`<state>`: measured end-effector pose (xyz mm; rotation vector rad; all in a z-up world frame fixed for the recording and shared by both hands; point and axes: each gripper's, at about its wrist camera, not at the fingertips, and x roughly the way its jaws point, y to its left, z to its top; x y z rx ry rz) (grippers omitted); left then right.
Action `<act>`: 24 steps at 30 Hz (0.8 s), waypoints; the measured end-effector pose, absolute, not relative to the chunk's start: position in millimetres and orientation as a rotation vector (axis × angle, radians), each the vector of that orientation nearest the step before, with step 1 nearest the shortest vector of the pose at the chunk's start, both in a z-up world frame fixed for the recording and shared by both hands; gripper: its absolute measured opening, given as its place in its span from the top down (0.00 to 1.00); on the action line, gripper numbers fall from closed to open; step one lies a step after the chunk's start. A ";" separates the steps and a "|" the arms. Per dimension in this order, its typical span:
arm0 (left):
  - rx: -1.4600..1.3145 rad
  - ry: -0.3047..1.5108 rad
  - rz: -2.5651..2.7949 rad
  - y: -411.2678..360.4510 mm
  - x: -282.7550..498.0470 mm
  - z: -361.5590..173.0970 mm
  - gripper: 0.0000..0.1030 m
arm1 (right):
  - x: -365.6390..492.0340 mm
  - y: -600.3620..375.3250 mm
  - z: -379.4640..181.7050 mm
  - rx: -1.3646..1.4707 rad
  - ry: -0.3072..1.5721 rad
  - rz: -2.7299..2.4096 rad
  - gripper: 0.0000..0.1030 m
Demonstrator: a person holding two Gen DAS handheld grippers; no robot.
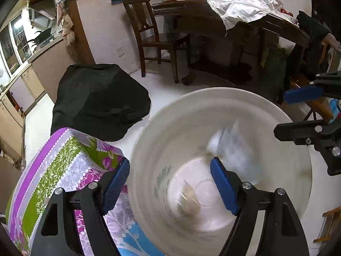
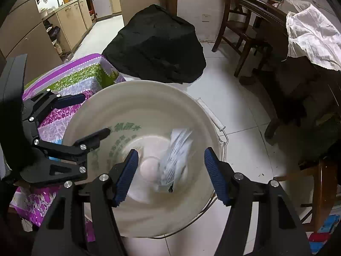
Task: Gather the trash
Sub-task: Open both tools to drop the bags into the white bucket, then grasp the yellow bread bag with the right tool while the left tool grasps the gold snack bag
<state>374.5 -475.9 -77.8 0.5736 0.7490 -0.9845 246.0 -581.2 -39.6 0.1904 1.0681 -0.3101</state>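
Both tools hang over a white bucket [image 2: 136,115] that stands on the tiled floor [image 2: 245,111] beside a counter covered with a floral cloth [image 1: 64,162]. The left tool [image 1: 170,186] is released, its blue pads spread wide with nothing between them; below it, inside the bucket, a blurred brownish scrap [image 1: 189,200] is seen near the bottom. The right tool [image 2: 170,176] is also released, jaws apart and gripping nothing; just beyond and beneath its fingertips a blurred printed paper wrapper [image 2: 177,149] shows inside the bucket, next to a pale round object [image 2: 149,168]. Beyond the bucket lies a black bag [image 2: 157,47] on the floor.
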 end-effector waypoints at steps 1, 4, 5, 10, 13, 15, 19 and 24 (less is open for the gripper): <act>0.574 0.746 -0.979 -475.0 375.0 -77.4 0.24 | 245.5 -581.0 -39.6 0.189 1.068 -0.313 0.40; 0.567 0.745 -0.977 -471.5 373.7 -77.6 0.24 | 244.7 -580.1 -39.5 0.191 1.067 -0.316 0.40; 0.566 0.745 -0.975 -470.5 373.1 -78.0 0.24 | 244.2 -579.9 -39.7 0.190 1.068 -0.318 0.40; 0.574 0.730 -0.962 -467.6 367.9 -77.3 0.24 | 243.0 -575.7 -41.6 0.185 1.071 -0.324 0.40; 0.575 0.715 -0.955 -465.0 363.8 -75.8 0.24 | 241.4 -571.6 -44.3 0.184 1.072 -0.327 0.40; 0.570 0.701 -0.946 -462.2 360.1 -73.7 0.24 | 240.8 -570.6 -45.1 0.193 1.067 -0.324 0.40; 0.555 0.654 -0.920 -450.9 348.5 -68.6 0.24 | 234.1 -564.9 -46.5 0.236 1.027 -0.330 0.39; 0.540 0.585 -0.870 -419.9 330.6 -65.9 0.24 | 218.2 -549.1 -40.5 0.325 0.903 -0.322 0.31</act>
